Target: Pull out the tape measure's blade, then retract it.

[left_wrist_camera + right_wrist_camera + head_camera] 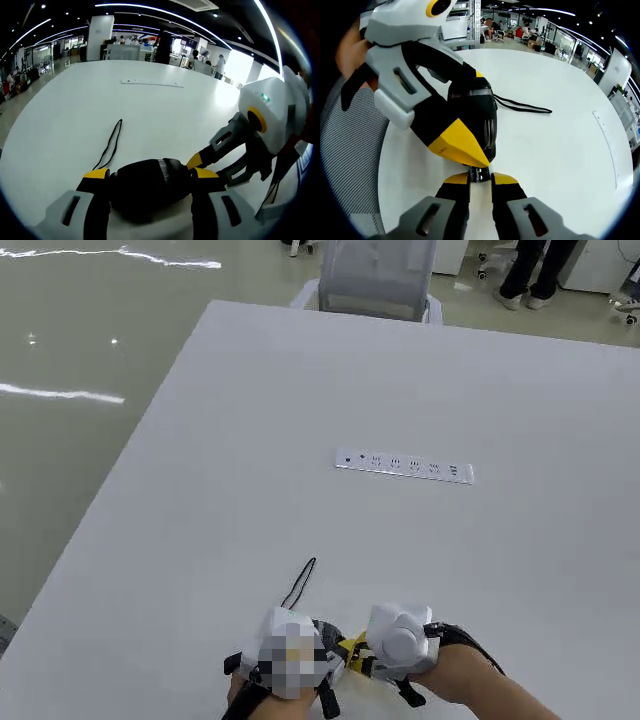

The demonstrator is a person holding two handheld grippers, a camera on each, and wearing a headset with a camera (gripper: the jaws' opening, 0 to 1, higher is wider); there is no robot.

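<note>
The left gripper (150, 173) squeezes the round black plastic tape measure (150, 190) between its jaws. The right gripper (480, 179) pinches the small shiny metal blade tip (477, 173) right at its jaw ends. Pull straight and slow, and hold the tape measure steady. The right gripper view shows that pinch up close. In the head view the grippers hide it.
</note>
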